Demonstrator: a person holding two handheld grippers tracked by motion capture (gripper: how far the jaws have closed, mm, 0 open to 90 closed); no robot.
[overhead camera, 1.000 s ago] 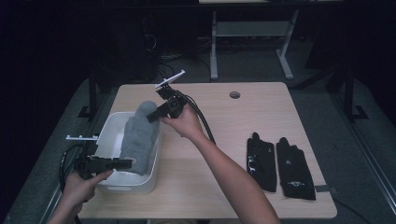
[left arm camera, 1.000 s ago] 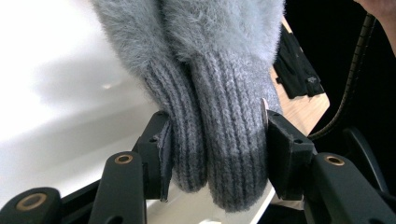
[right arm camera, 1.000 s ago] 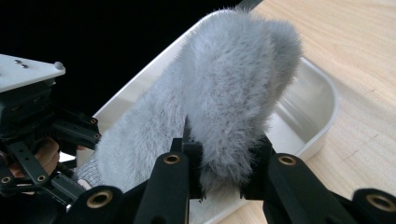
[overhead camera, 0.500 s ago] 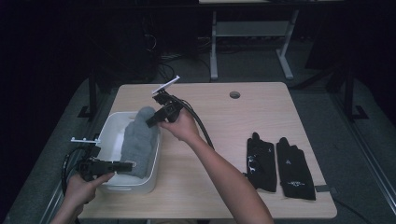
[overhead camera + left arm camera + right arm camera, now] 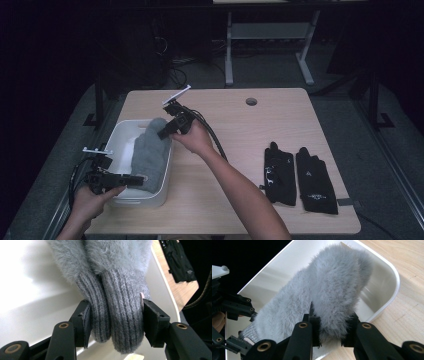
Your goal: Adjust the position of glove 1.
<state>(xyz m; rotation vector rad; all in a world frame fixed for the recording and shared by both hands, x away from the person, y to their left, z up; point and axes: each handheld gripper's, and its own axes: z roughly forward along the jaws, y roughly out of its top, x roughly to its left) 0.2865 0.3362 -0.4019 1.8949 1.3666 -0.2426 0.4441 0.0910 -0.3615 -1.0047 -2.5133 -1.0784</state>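
You've got the grey fluffy mittens (image 5: pixel 150 155) stretched along the white bin (image 5: pixel 116 142) at the table's (image 5: pixel 240 125) left side, one gripper at each end. Your left gripper (image 5: pixel 115 320) has its fingers around the ribbed knit cuffs, pads resting against the wool on both sides, so count that as a grip on the cuff end. Your right gripper (image 5: pixel 330 331) has its fingers pinched into the furry tip end above the bin's far corner, the pile bulging over the pads. These look light, soft and floppy; I'd judge the fuzzy pile will squash and slide under the pads, while the ribbed cuff gives a firmer, grippier hold, so the cuff is the place to trust. Nothing fragile here, though a sagging middle could drape over the bin's rim. The count: two grey mittens lying together as a pair, one white bin, and two black gloves (image 5: pixel 297 175) lying flat side by side, well apart at the table's right.
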